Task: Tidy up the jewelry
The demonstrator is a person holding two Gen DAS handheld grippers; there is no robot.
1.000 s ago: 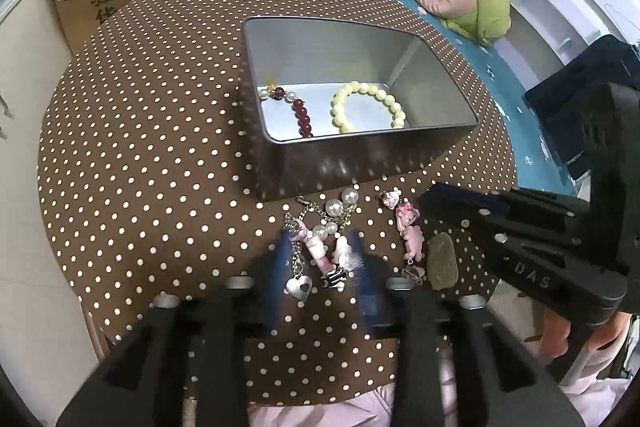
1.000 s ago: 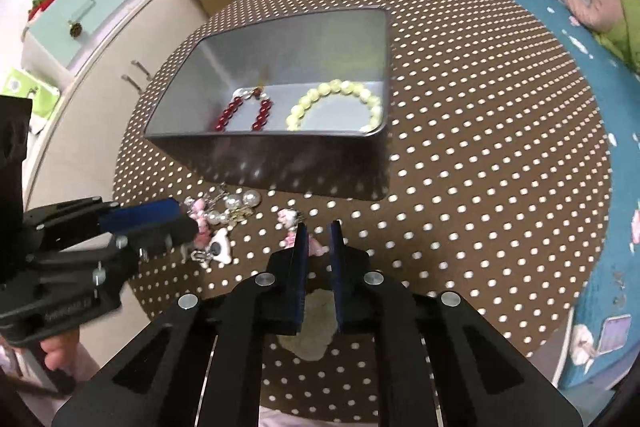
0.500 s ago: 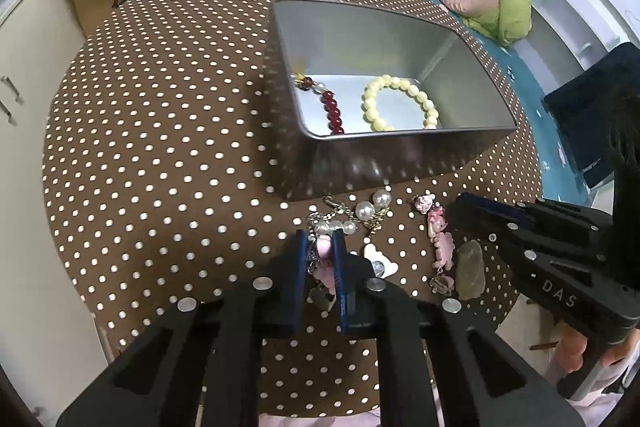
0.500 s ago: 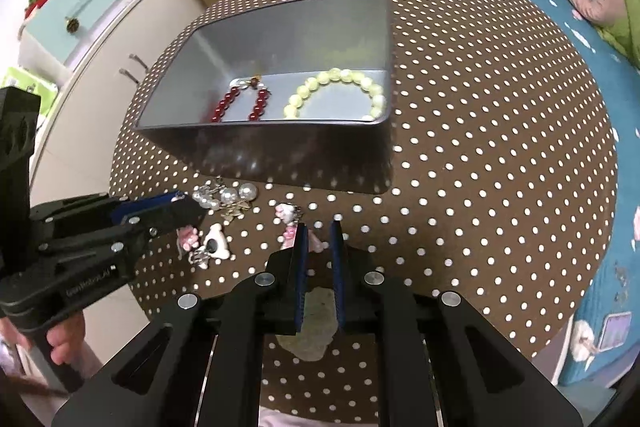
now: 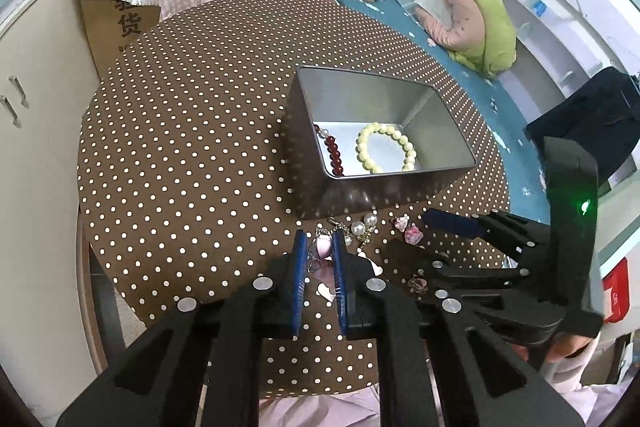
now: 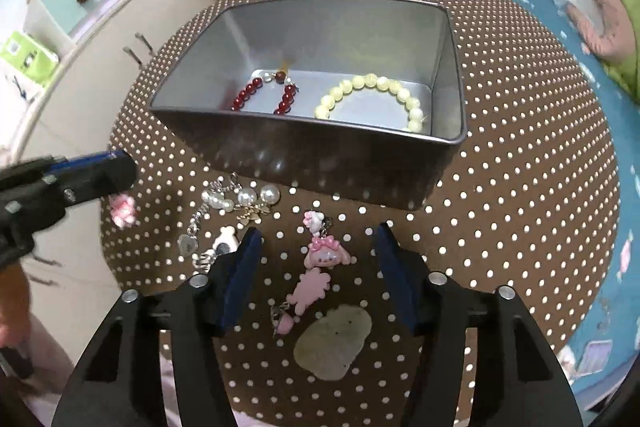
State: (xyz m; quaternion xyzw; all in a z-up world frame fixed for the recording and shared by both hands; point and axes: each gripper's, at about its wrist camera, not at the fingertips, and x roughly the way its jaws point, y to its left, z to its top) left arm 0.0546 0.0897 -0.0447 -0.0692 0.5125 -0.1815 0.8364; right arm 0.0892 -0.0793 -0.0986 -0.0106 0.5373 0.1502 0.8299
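Left gripper (image 5: 319, 259) pinches a pink charm (image 5: 322, 250); right gripper (image 6: 316, 251) hangs wide open.

The right jaws straddle a pink character keychain (image 6: 320, 259) on the polka-dot bench (image 6: 520, 187). The metal tin (image 6: 320, 155) behind holds 2 bracelets: a red bead bracelet (image 6: 264, 95) and a cream bead bracelet (image 6: 376, 95). A pearl chain cluster (image 6: 236, 203) lies near the tin's front wall.

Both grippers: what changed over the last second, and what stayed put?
The left gripper closed on the pink charm and lifted it clear of the pile. The right gripper opened wide around the pink character keychain. Tin, red bracelet and cream bracelet stayed put.
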